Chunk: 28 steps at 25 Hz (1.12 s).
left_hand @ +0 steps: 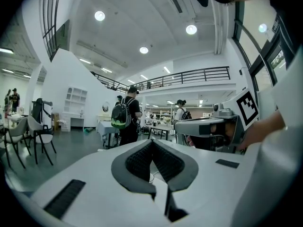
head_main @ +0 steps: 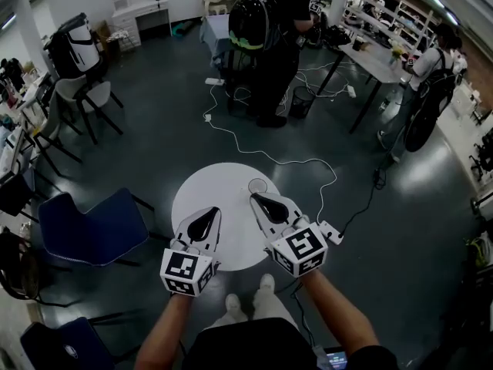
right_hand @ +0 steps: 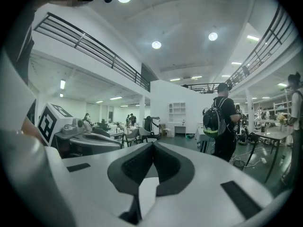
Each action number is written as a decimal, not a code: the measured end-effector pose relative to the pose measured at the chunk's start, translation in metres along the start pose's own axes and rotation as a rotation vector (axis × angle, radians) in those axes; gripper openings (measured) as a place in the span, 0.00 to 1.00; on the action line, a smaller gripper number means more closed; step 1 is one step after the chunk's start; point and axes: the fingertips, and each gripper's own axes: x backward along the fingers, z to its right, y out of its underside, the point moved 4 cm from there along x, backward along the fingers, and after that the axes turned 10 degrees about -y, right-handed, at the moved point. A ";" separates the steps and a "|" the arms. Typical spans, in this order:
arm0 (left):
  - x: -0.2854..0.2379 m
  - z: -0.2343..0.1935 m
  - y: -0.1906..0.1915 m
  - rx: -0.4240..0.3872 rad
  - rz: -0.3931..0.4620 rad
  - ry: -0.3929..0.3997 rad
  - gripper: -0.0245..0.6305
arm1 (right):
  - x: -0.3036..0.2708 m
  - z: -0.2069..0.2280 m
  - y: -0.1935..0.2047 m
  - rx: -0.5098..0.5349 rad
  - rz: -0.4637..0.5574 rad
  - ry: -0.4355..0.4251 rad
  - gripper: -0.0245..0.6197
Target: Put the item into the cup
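Hovering above the round table [head_main: 191,195] with both claws closed and empty.
Only the head view is showing the table and the clear cup [head_main: 259,185], which is standing just ahead of the right gripper [head_main: 253,197] and off to the right of the left gripper [head_main: 213,210]. The gripper views are looking level across the room at a person with a backpack [left_hand: 124,121]. Each claw's pads are meeting at the tips, gripping nothing. Whether the item is lying in the cup cannot be told.
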 end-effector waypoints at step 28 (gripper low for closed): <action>0.051 -0.013 -0.012 -0.078 0.051 0.070 0.06 | -0.007 -0.054 -0.005 0.008 0.035 0.045 0.07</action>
